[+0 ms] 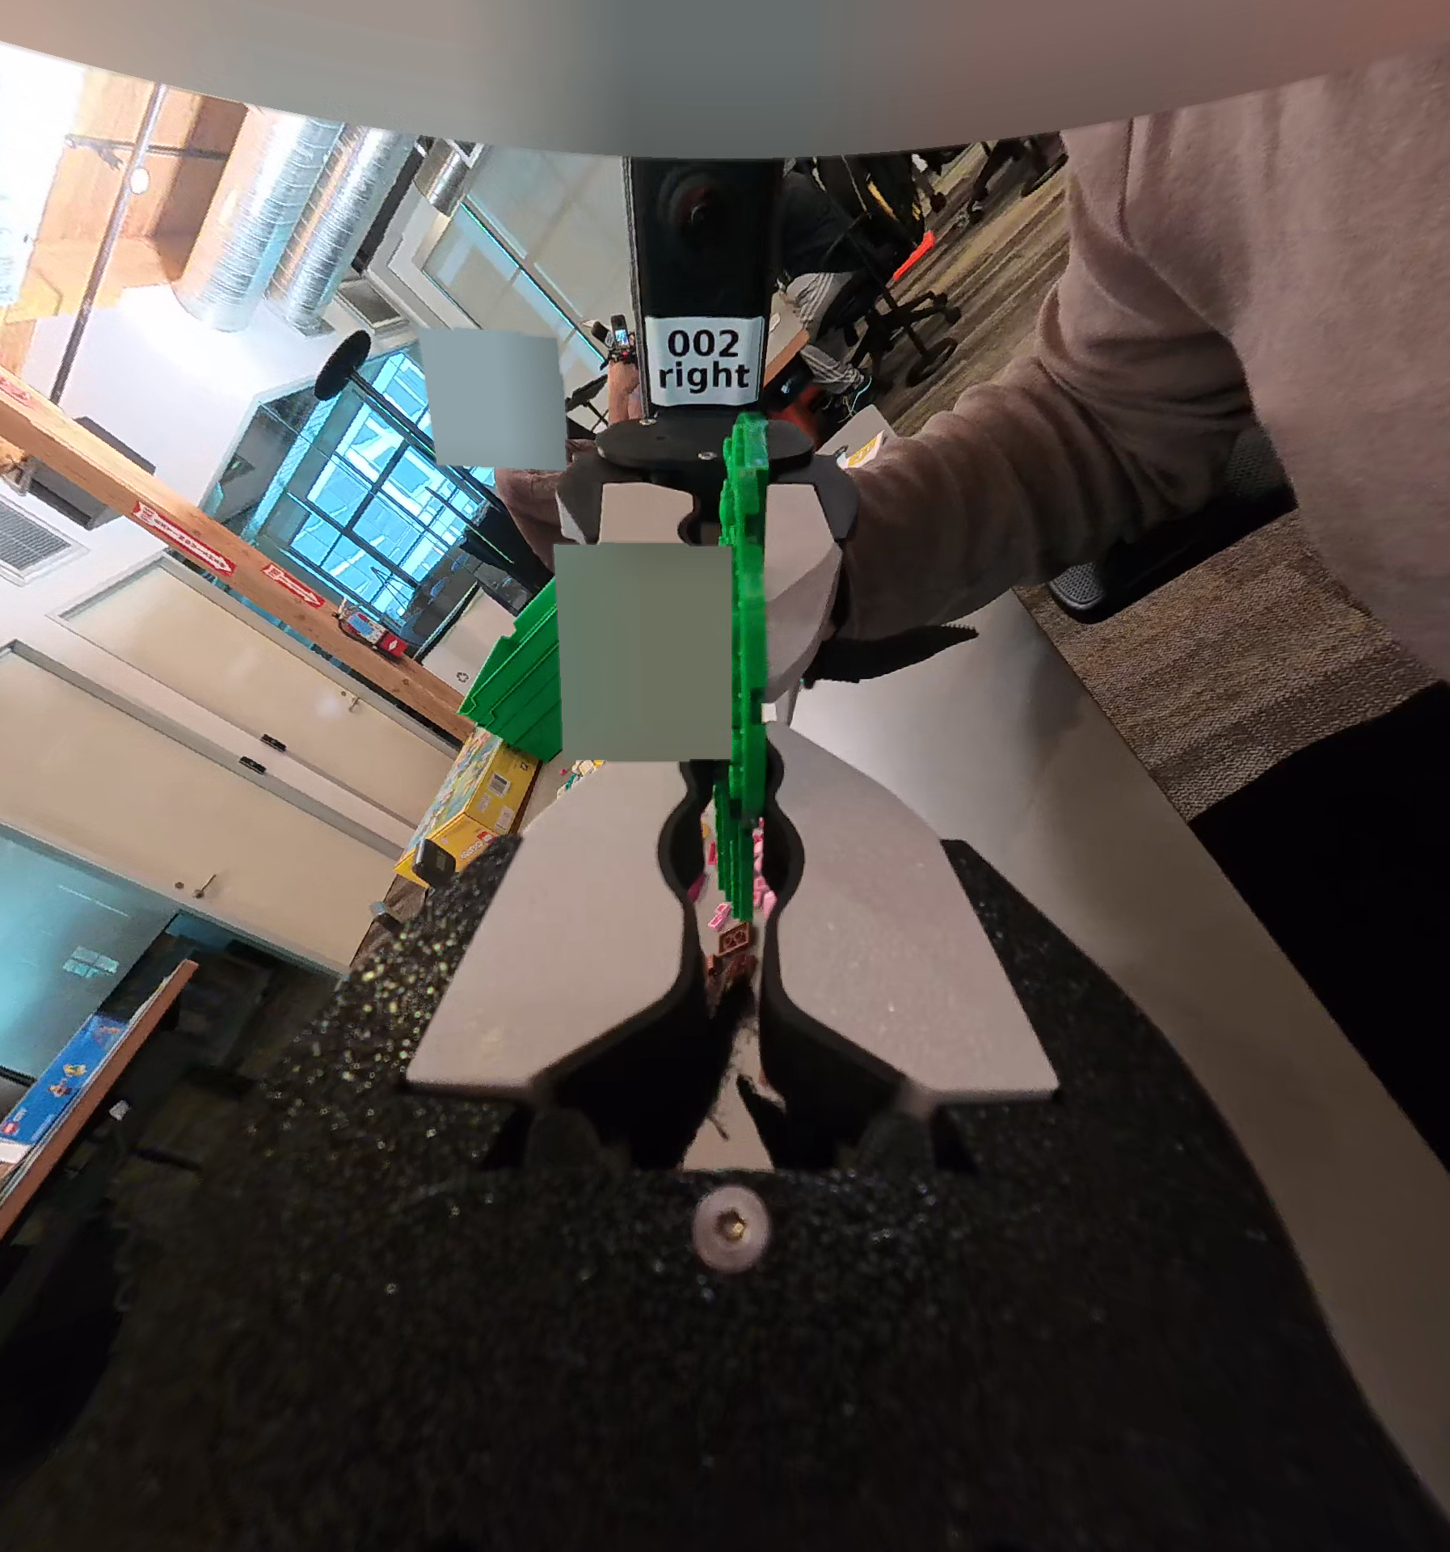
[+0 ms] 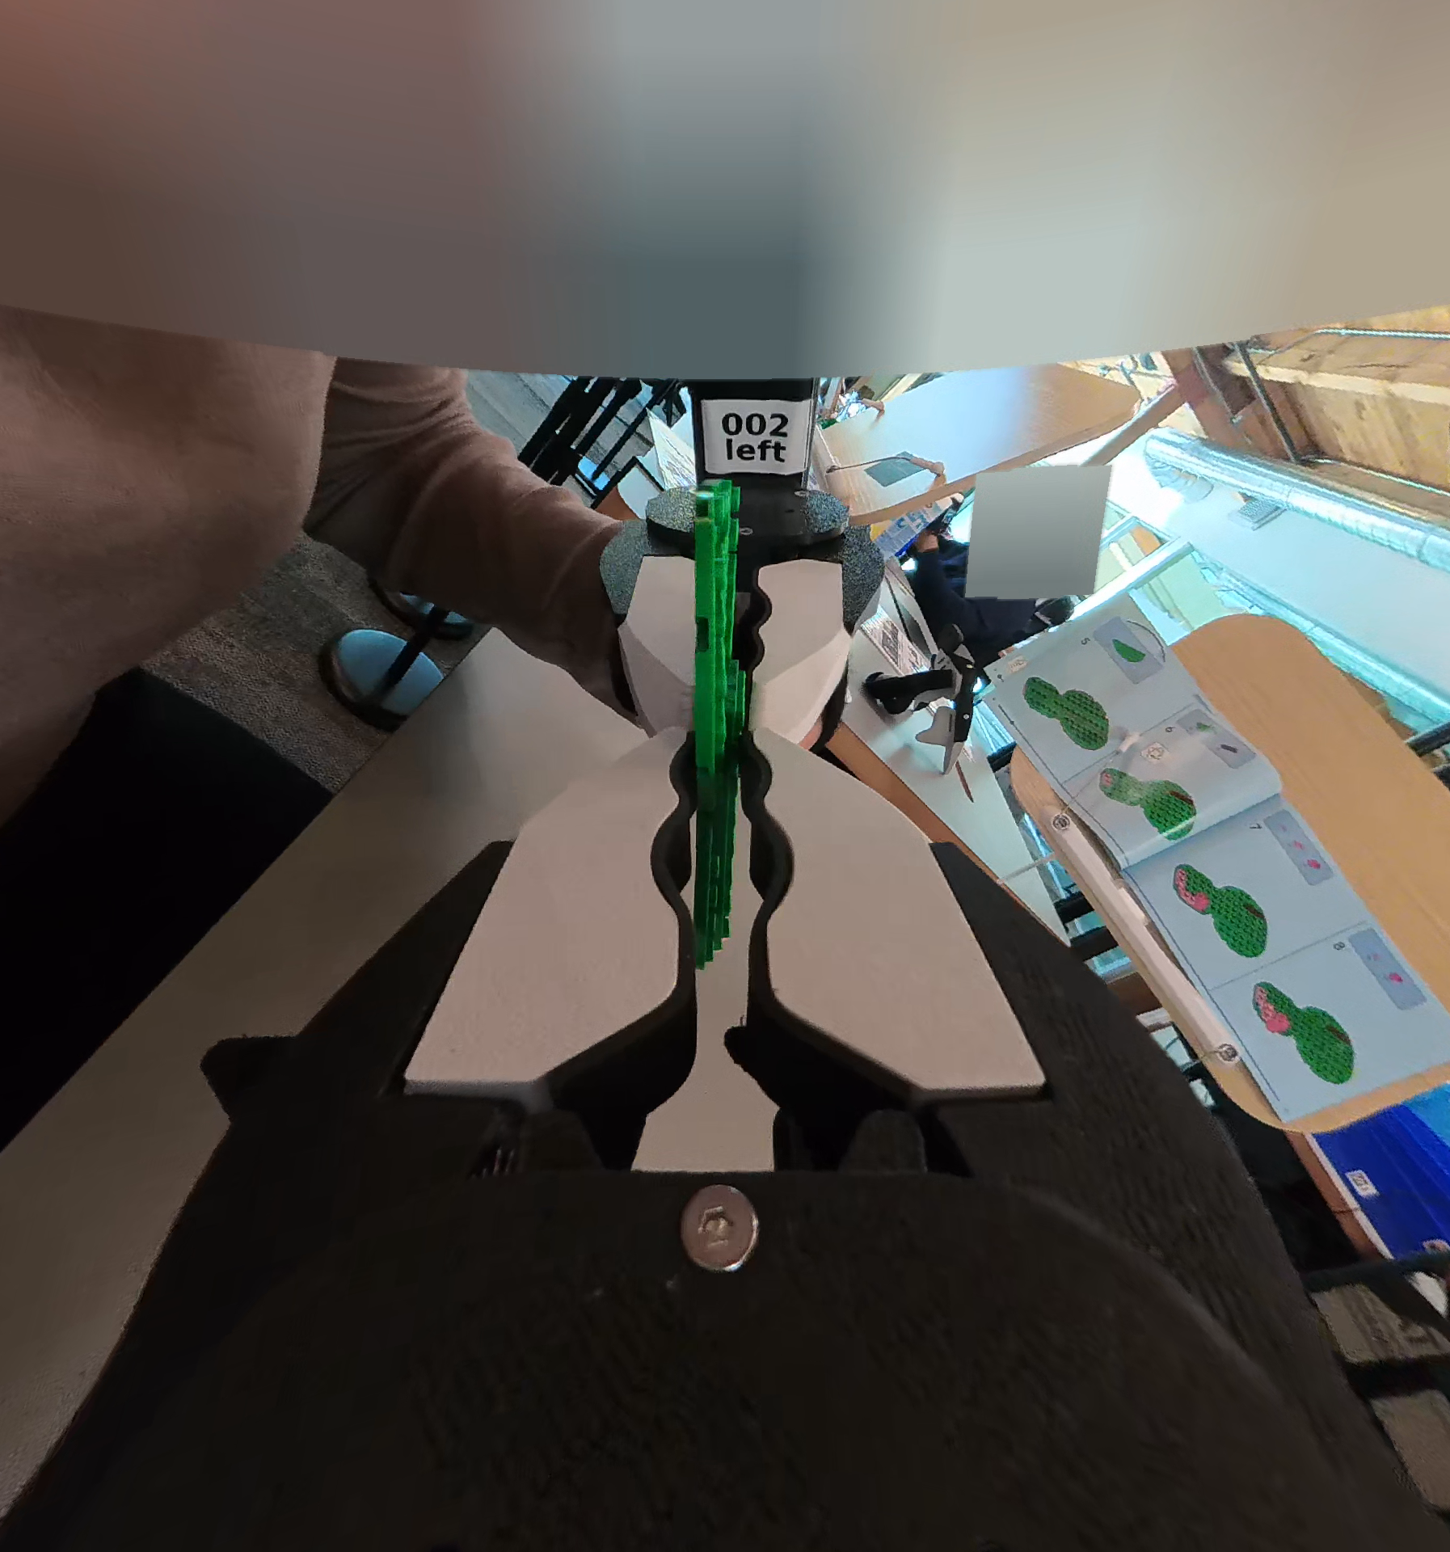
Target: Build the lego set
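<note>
Right now I have the flat bright-green studded lego plate [image 1: 745, 605] held edge-on between both claws, which face each other tip to tip above the grey table [image 2: 419, 806]. My left claw [image 1: 734, 806] is nearly closed, pinching one end of the plate, with small pink and brown bricks [image 1: 734, 941] showing near its base. My right claw [image 2: 717, 756] is equally narrow, gripping the opposite end, with the open instruction booklet [image 2: 1225, 882] off to its right.
</note>
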A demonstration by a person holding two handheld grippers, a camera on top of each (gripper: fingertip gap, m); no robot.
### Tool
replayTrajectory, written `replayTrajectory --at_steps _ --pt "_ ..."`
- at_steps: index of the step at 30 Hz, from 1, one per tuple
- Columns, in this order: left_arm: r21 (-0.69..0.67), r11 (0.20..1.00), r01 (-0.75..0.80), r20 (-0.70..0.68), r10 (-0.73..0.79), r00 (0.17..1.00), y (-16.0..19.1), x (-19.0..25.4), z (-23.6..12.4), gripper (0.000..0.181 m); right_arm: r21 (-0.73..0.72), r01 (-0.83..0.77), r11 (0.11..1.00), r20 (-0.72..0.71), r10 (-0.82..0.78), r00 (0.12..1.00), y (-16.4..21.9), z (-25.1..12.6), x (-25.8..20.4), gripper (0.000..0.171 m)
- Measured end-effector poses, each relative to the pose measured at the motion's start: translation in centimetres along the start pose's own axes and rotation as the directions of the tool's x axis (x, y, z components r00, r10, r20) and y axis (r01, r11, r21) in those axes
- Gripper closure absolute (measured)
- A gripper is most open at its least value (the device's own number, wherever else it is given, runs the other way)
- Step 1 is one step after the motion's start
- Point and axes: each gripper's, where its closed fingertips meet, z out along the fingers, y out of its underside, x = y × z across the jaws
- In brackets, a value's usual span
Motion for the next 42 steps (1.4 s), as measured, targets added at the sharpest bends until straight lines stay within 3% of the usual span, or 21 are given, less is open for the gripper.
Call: replayTrajectory --at_steps 7,18,22,26,33,42 --pt "0.0 0.999 0.052 0.006 -0.052 0.999 0.1 -0.4 -0.1 0.172 0.013 0.021 1.0 -0.061 -0.021 0.998 -0.1 0.1 0.5 0.163" --pt "-0.002 0.994 0.11 0.002 -0.11 0.994 0.5 -0.5 -0.1 0.172 -0.014 -0.013 1.0 -0.033 0.013 0.999 0.3 0.1 0.6 0.164" --pt "0.033 0.997 0.069 0.1 -0.072 0.992 0.4 -1.4 -0.1 0.156 -0.069 0.01 0.998 -0.045 -0.013 0.999 0.7 0.0 0.9 0.164" --pt "0.053 0.998 0.014 0.108 -0.02 0.994 -0.1 -1.2 -0.1 0.166 -0.069 0.009 0.998 -0.036 -0.012 0.999 0.6 -0.1 0.9 0.164" --pt "0.129 0.991 0.042 0.084 -0.053 0.995 -1.0 -1.1 -0.6 0.168 -0.039 -0.015 0.999 -0.022 0.014 1.0 0.1 -0.5 0.9 0.164" --pt "0.071 0.995 0.067 0.039 -0.07 0.997 -0.5 -0.8 -0.3 0.173 -0.045 -0.062 0.997 0.003 0.063 0.998 0.5 -0.7 0.7 0.164"
